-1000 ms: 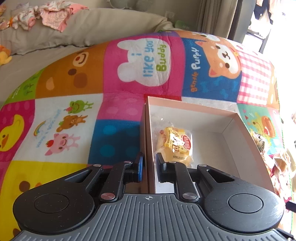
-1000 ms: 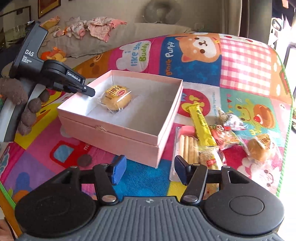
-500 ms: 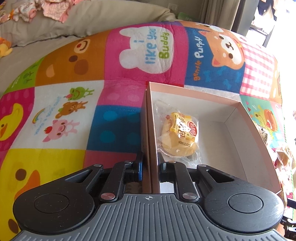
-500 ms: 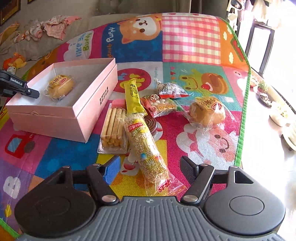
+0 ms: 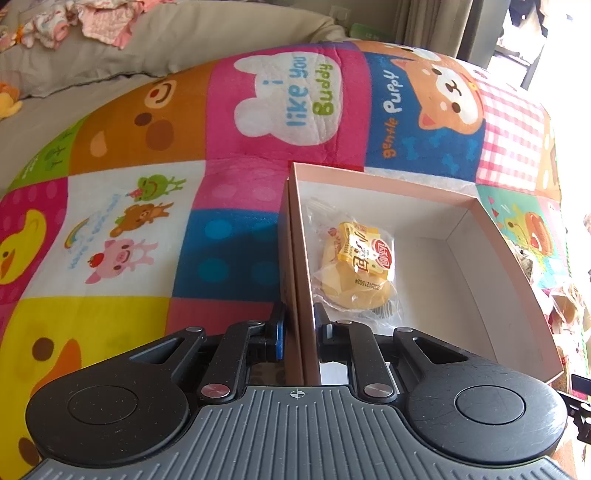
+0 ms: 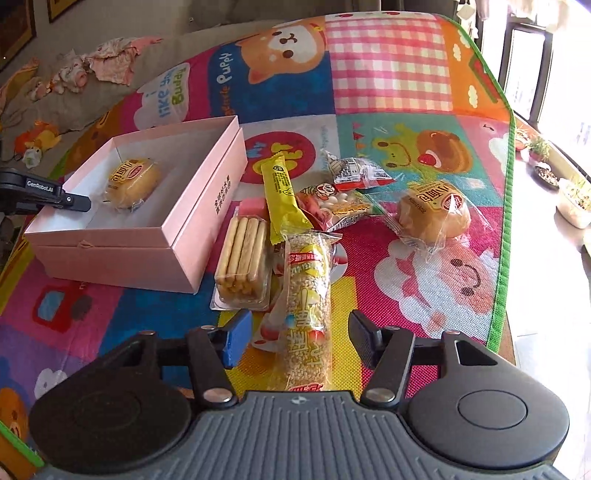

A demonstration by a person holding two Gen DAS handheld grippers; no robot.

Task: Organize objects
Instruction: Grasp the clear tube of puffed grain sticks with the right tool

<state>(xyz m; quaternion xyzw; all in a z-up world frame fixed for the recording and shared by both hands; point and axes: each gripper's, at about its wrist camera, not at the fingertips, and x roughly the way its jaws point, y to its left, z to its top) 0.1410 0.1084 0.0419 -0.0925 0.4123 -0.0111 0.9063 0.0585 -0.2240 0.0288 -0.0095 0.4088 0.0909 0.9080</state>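
An open pink box (image 5: 491, 229) (image 6: 218, 184) sits on a colourful play mat and holds one wrapped bun (image 5: 360, 264) (image 6: 131, 181). My left gripper (image 5: 298, 328) is shut on the box's near wall, one finger outside and one inside; it also shows at the left in the right wrist view (image 6: 55, 194). My right gripper (image 6: 295, 332) is open, its fingers either side of a long puffed-rice bar (image 6: 308, 314) lying on the mat. Beside the bar lie a pack of biscuit sticks (image 6: 242, 258), a yellow stick pack (image 6: 282, 195), small candy packs (image 6: 343, 205) and a second bun (image 6: 430, 214).
The mat's green right edge (image 6: 504, 206) drops to the floor, where potted plants (image 6: 554, 177) stand. A sofa with baby clothes (image 5: 92, 18) and plush toys (image 6: 37, 142) lies beyond the mat.
My right gripper has swung from the box to the snack pile and now straddles the rice bar. My left gripper has closed onto the box wall and stays there.
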